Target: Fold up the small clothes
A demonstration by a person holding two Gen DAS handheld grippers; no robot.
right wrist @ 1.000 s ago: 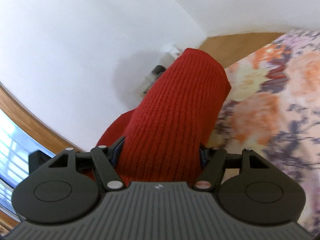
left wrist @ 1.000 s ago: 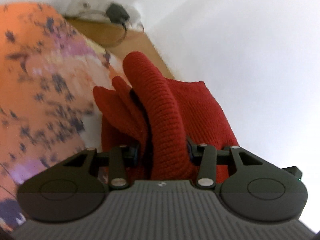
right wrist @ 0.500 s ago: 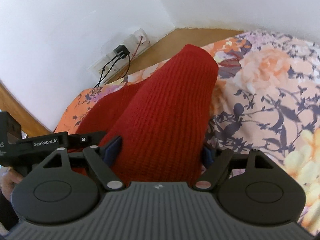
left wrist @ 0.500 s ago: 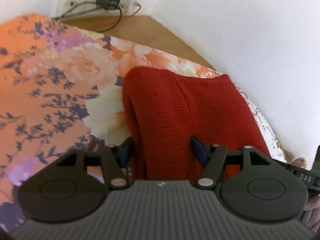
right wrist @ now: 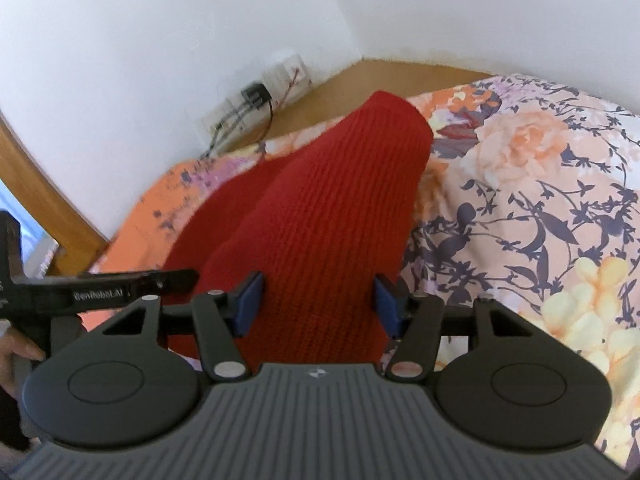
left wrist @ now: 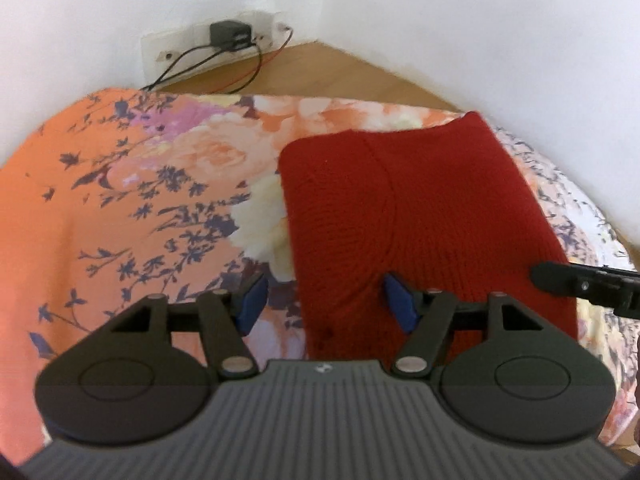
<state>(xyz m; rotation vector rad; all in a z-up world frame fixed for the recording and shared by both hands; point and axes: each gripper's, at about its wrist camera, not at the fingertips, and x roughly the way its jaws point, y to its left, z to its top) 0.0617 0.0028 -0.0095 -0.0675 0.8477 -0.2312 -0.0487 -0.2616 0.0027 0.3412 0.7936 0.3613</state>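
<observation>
A red knit garment [left wrist: 420, 208] lies folded and flat on the floral bedspread [left wrist: 120, 208]. My left gripper [left wrist: 326, 300] is open over its near left corner; the cloth's left edge runs between the blue pads [left wrist: 250, 300]. In the right wrist view the same red garment [right wrist: 332, 216] fills the gap of my right gripper [right wrist: 318, 306], which is open, with the knit reaching both pads [right wrist: 384, 306]. The tip of the right gripper's finger [left wrist: 560, 276] shows at the garment's right edge. The left gripper's finger [right wrist: 100, 290] shows at the left.
White walls meet in a corner behind the bed, with a strip of wooden floor [left wrist: 320, 68] between. A socket with a black charger [left wrist: 228, 32] and cables sits low on the wall. A hand [right wrist: 16, 348] holds the left gripper. A wooden frame [right wrist: 36, 200] stands at the left.
The garment was held up in the air a second ago; now it lies flat on the bedspread. The left gripper's fingers have spread apart and let go of the cloth.
</observation>
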